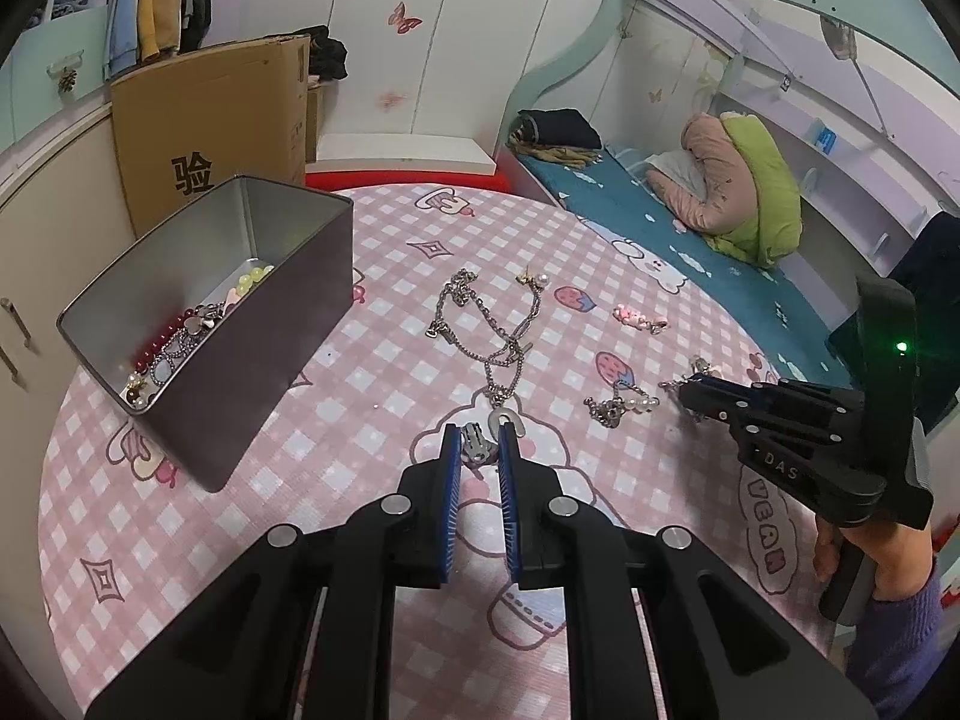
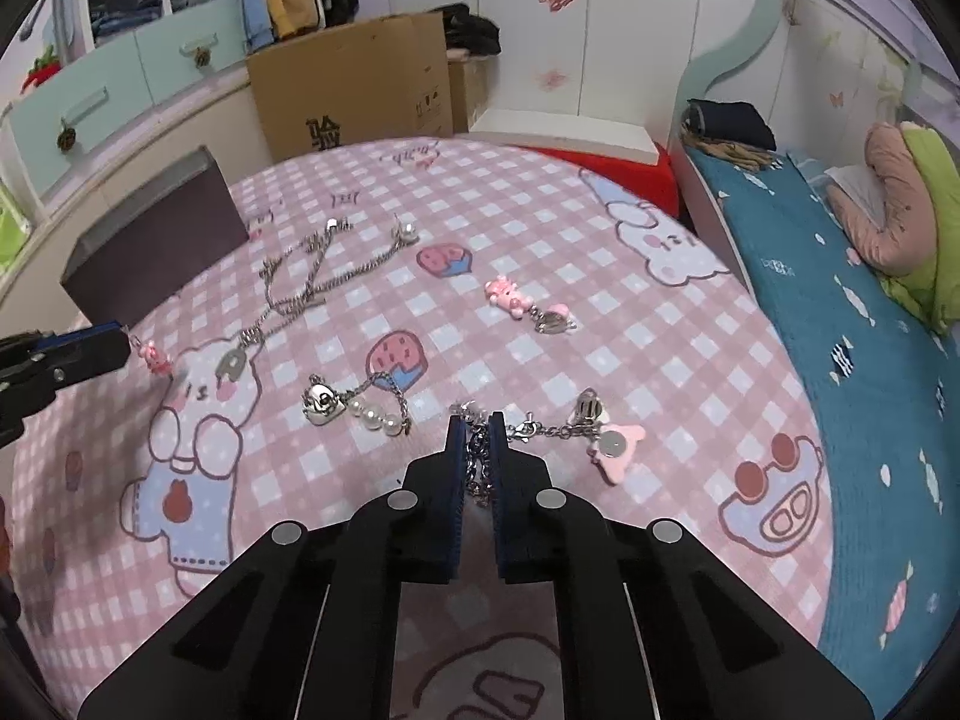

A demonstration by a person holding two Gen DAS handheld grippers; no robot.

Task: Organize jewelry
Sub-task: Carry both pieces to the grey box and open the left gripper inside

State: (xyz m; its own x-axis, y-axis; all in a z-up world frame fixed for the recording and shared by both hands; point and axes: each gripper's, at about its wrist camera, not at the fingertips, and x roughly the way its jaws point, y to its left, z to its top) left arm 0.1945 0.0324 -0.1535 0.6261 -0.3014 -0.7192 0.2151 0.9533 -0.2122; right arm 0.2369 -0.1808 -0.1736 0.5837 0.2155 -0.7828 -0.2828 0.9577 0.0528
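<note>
Left gripper (image 1: 480, 450) clamps a small silver clip (image 1: 478, 451); right gripper (image 2: 474, 450) is closed on a charm chain (image 2: 564, 432). Both are over the pink checked bench (image 1: 390, 312). Farther left, the open tin (image 1: 198, 324) holds beads; only the left view shows its contents. Beyond: cardboard box (image 2: 354, 84), bed (image 2: 840, 312).
</note>
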